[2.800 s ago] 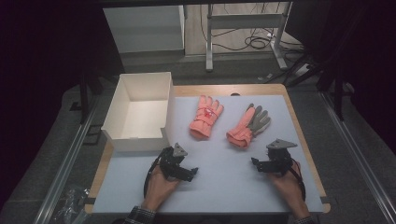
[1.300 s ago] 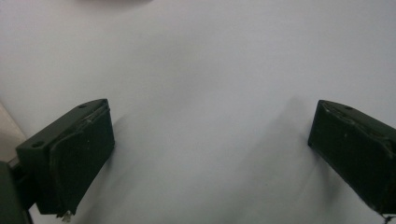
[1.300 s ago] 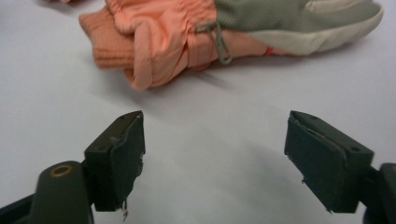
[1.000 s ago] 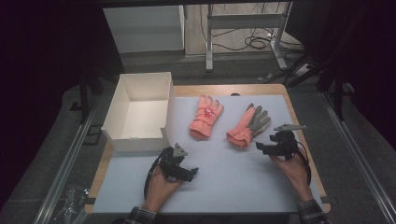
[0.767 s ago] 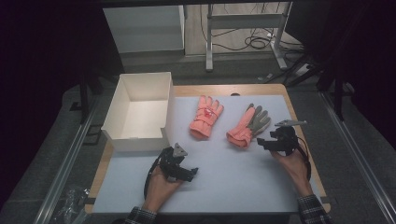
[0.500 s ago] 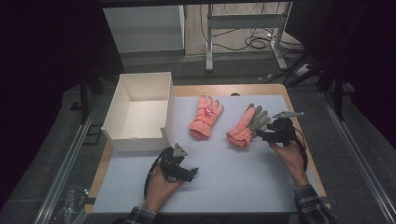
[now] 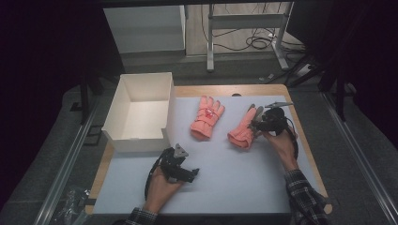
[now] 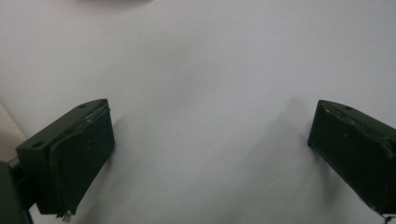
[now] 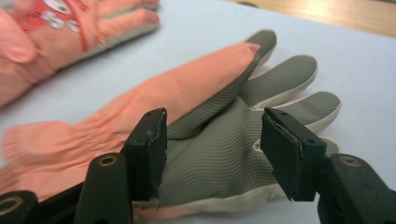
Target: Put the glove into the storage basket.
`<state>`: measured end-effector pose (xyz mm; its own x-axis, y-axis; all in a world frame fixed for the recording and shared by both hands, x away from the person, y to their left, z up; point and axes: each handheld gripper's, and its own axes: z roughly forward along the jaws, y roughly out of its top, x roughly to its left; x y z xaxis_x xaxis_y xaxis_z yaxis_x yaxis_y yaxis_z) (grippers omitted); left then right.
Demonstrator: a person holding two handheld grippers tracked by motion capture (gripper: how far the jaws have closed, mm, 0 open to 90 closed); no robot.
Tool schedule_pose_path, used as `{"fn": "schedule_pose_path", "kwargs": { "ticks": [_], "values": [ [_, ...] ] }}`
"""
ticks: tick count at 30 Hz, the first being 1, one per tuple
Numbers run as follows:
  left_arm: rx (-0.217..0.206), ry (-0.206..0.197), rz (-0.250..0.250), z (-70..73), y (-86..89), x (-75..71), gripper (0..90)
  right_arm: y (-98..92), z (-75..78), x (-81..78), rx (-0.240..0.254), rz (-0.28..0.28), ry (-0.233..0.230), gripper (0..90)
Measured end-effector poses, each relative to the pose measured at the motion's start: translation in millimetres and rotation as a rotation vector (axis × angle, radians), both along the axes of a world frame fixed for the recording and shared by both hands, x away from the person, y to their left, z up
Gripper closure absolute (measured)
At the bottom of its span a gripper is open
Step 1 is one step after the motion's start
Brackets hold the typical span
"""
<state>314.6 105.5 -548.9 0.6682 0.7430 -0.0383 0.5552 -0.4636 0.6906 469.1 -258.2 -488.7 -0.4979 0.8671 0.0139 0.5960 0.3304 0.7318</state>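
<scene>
— What do we have nearest us?

— Our left hand-held gripper (image 7: pixel 193 172) rests low on the white mat (image 7: pixel 225 178) of the desk (image 7: pixel 187 90), its jaws spread wide with only bare mat between them. Nothing lies close to it.

— And our right hand-held gripper (image 7: pixel 256 125)?

— Farther up the mat, at the grey-palmed glove (image 9: pixel 224 140). Its jaws have just been closing and now stand half apart over the grey palm, one on each side. We see the pads close above the fabric, but no pinch on it. The glove lies flat, palm side partly turned up, fingers pointing away from us.

— Anything in the way?

— Just beside it to the left lies the second pink glove (image 7: pixel 207 117), back up, the two apart. Left of that stands the white box (image 7: pixel 136 140), open at the top, on the desk's left edge. Beyond the desk we see a white cabinet (image 7: pixel 143 28), a metal frame (image 7: pixel 246 21) and cables (image 7: pixel 258 42) on the floor.
</scene>
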Motion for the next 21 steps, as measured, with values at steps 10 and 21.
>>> {"fn": "schedule_pose_path", "kwargs": {
  "ticks": [10,21],
  "values": [
    [0.004,0.001,-0.003,0.2,0.3,0.1,0.3,-0.9,-18.5,7.9,-0.009,-0.031,0.037,50.3],
    [0.004,0.001,-0.003,0.2,0.3,0.2,0.3,8.9,-15.5,-0.2,-0.058,-0.043,0.018,84.7]
  ]
}}
